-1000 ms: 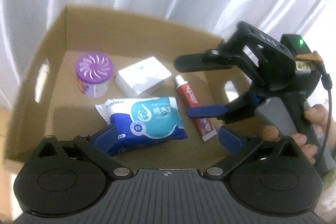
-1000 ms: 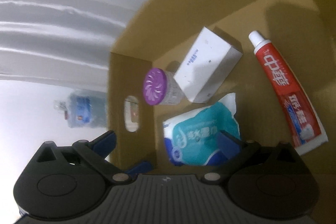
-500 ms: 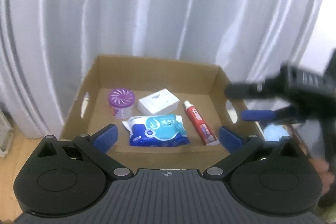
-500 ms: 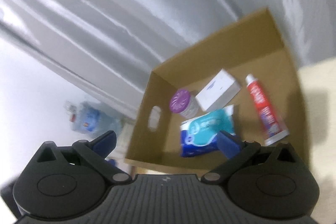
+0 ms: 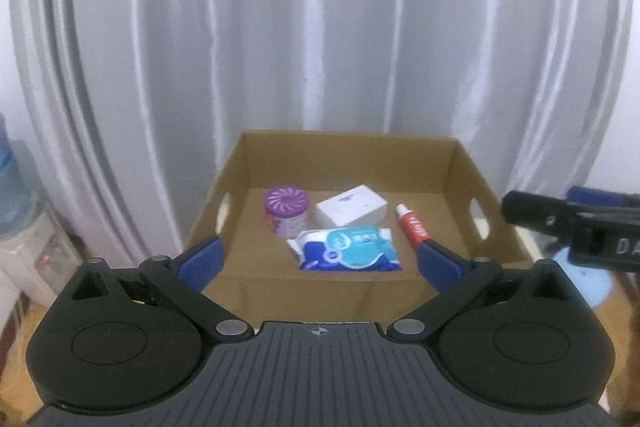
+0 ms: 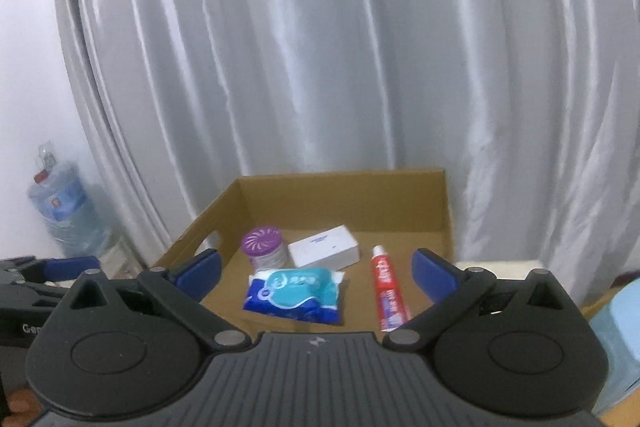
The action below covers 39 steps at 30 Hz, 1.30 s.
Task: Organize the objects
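Note:
A cardboard box (image 5: 348, 151) (image 6: 340, 187) holds a purple-lidded jar (image 5: 287, 211) (image 6: 264, 249), a white box (image 5: 352, 211) (image 6: 323, 250), a blue wipes pack (image 5: 348, 250) (image 6: 298, 293) and a red toothpaste tube (image 5: 414, 229) (image 6: 388, 293). My left gripper (image 5: 318, 261) is open and empty, held back from the box. My right gripper (image 6: 316, 269) is open and empty, also well back. The right gripper also shows in the left wrist view (image 5: 576, 223), and the left gripper at the left edge of the right wrist view (image 6: 44, 279).
A grey curtain (image 6: 340, 47) hangs behind the box. A water jug (image 6: 60, 211) stands at the left by the wall. A light blue object (image 6: 620, 323) sits at the right edge.
Both grippers have pulled back and up from inside the box, so the box and its items now look small and distant. The items in the box have not moved.

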Available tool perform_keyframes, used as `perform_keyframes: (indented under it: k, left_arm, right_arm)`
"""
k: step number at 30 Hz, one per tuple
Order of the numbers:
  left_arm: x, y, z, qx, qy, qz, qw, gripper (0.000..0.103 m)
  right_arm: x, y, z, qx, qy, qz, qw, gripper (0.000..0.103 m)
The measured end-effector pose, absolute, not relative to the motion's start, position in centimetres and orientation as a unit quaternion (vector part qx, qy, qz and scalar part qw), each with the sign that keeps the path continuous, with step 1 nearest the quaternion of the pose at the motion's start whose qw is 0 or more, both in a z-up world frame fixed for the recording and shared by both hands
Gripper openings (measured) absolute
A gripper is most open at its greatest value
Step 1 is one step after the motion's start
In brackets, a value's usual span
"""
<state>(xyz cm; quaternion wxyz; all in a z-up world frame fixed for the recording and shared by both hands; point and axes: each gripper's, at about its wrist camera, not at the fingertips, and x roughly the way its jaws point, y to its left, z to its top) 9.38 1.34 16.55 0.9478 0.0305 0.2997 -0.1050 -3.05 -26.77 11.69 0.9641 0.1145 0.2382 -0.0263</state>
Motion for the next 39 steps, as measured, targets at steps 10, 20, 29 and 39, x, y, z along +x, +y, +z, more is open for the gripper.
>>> perform_keyframes:
  k: [10,20,29,39]
  left_arm:
    - [7.6,0.6,16.6,0.061,0.298,-0.055,0.951,0.103]
    - [6.6,-0.4,15.4,0.086,0.307,-0.049,0.947,0.103]
    - [7.2,-1.2,14.0,0.111,0.281,-0.054,0.952,0.103]
    - [12.2,0.2,12.0,0.062,0.349,-0.097,0.930,0.103]
  right_arm:
    - [-5.4,-26.2,12.2,0.095,0.214,-0.076,0.969,0.103]
    - [-8.7,-25.9,12.9,0.039,0.142,-0.088,0.985,0.103]
    - [-7.7,-26.6,11.8,0.044,0.198,-0.109,0.973,0.103]
    - [-3.3,-25.3,7.9,0.067,0.287,-0.108,0.950,0.103]
